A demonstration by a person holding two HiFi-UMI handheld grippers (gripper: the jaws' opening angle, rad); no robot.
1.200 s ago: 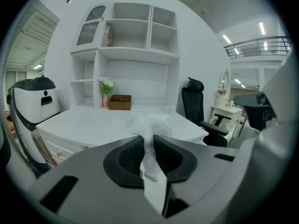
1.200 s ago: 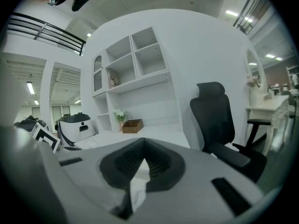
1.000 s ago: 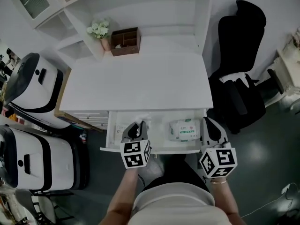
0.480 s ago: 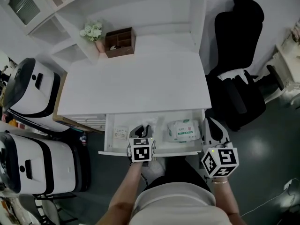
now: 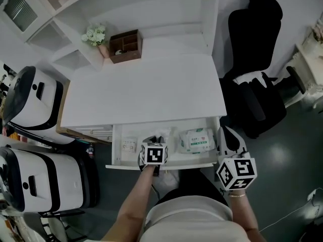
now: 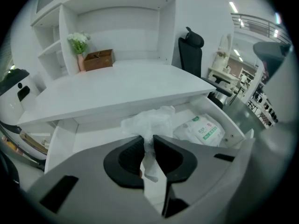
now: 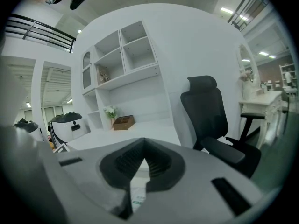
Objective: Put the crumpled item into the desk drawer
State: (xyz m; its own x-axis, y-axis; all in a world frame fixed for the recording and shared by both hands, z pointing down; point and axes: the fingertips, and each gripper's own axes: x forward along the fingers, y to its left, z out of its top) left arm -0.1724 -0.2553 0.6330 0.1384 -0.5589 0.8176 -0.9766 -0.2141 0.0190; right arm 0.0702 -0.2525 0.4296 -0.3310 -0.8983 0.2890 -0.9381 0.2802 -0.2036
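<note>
White and thin, the one crumpled item [image 6: 150, 121] is clamped between the two fingers of the left gripper [image 6: 148, 143], its loose bulk billowing out past the fingertips. It hangs over the open drawer [image 5: 187, 164], just inside the front edge and about midway along it. The right gripper [image 7: 144, 161] sits off the drawer's right end, its two fingers closed tip to tip with nothing between them.

Two other things lie in the drawer: one green-printed pack of wipes [image 5: 198, 140] to the right of the crumpled item, and one small pale packet [image 5: 128, 146] to its left.

Beyond the drawer, the white surface [image 5: 146, 92] carries two things at its far left corner: one brown wooden box [image 5: 125, 46] and, touching it on the left, one vase of white flowers [image 5: 95, 36]. One black office chair [image 5: 252, 79] stands to the right, and two white-and-black machines [image 5: 31, 105] stand to the left.
</note>
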